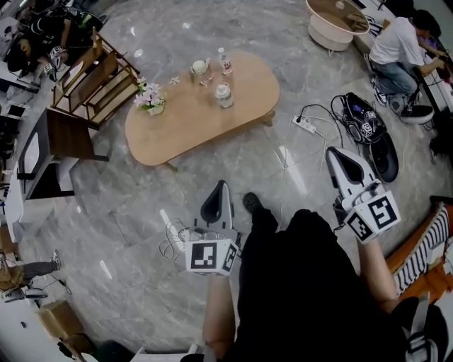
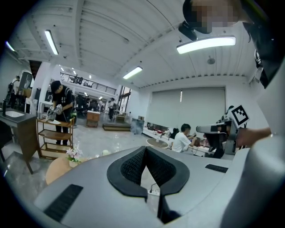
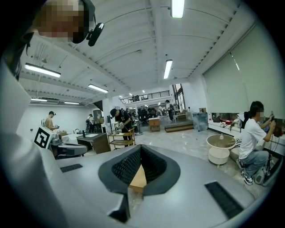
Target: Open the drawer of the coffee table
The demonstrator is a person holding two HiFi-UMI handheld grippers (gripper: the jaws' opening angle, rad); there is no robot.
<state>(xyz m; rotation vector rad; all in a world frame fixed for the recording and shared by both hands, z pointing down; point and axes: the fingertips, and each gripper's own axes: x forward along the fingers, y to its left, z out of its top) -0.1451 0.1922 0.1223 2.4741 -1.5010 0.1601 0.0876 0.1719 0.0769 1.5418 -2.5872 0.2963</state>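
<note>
The oval wooden coffee table stands on the grey marble floor ahead of me, with a flower pot, bottles and a cup on top; no drawer shows from above. My left gripper is held over the floor short of the table's near edge, shut and empty. My right gripper hovers further right, off the table's right end, also shut with nothing in it. The left gripper view shows its pads closed together and the table low at the left. The right gripper view shows the tabletop through the gap behind its closed jaws.
A power strip with cables and a black bag lie on the floor right of the table. A wooden shelf cart and a dark cabinet stand left. A round white table and a seated person are at the far right.
</note>
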